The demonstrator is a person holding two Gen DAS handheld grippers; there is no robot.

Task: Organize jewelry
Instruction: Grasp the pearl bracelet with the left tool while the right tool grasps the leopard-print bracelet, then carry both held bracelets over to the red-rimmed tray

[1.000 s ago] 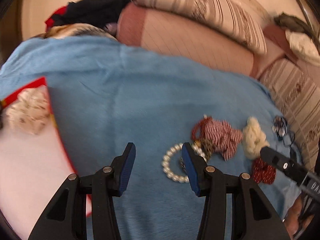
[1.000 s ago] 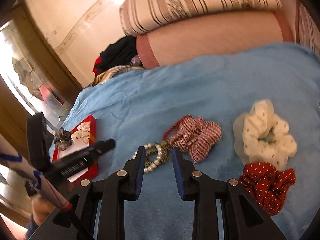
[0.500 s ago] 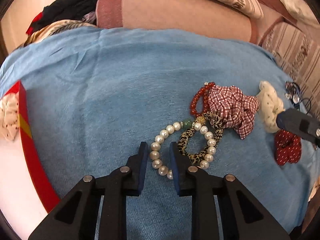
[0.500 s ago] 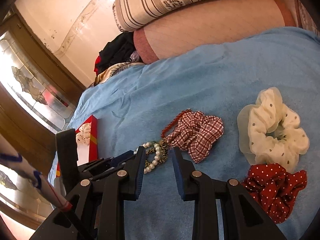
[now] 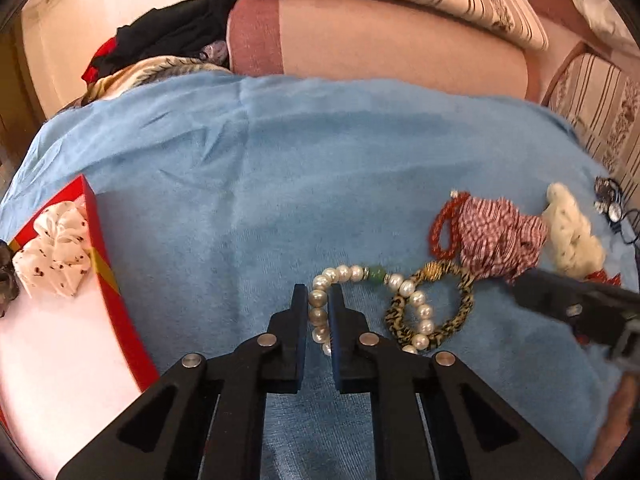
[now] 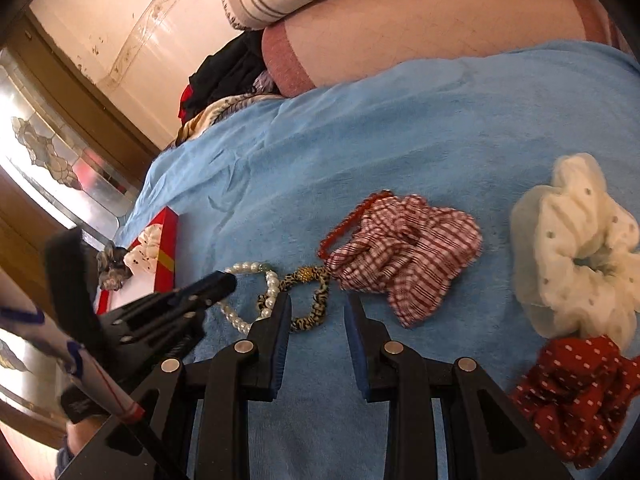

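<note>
A white pearl bracelet (image 5: 416,300) with one green bead lies on the blue blanket (image 5: 300,168). My left gripper (image 5: 319,300) is shut on its left side. A leopard-print bracelet (image 5: 464,304) overlaps the pearls. A red bead bracelet (image 5: 440,228) and a red checked scrunchie (image 5: 500,236) lie just beyond. My right gripper (image 6: 318,308) is open and empty, just in front of the leopard bracelet (image 6: 316,304) and near the pearls (image 6: 272,288). The red box (image 5: 120,320) with a white scrunchie (image 5: 56,252) in it is at the left.
A cream scrunchie (image 6: 576,248) and a red dotted scrunchie (image 6: 576,396) lie at the right. Pillows (image 5: 400,36) and dark clothes (image 5: 168,40) are stacked behind the blanket. Small hair ties (image 5: 608,200) lie at the far right edge.
My left gripper has moved forward to the pearl bracelet and closed on its left side. The right gripper has stayed open and shifted slightly closer to the leopard bracelet.
</note>
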